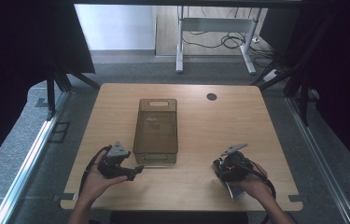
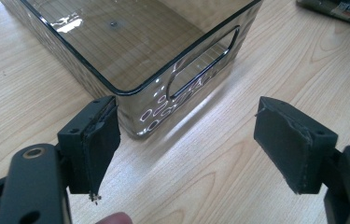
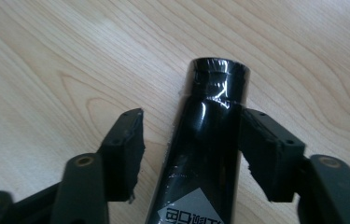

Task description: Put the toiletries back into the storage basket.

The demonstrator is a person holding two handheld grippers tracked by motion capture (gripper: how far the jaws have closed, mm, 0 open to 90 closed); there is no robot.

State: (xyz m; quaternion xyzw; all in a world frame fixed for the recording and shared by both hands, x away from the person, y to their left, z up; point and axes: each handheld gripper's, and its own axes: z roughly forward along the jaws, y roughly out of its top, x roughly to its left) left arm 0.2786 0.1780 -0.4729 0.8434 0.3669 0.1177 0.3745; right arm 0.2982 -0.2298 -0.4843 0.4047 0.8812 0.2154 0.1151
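Looks like a lab or test room to us, not anyone's home. We see a light wooden table with rounded corners (image 1: 200, 116) standing on grey carpet, boxed in by black curtains (image 1: 18, 51) on dark metal struts (image 1: 51, 88). Behind it we spot a white metal desk frame (image 1: 214, 28) with loose black cables (image 1: 228, 42) on the floor.

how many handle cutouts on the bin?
2. One is in the far end wall of the clear smoky bin, at. The other is in the near end wall, facing the left gripper, at. The side walls seem to have none.
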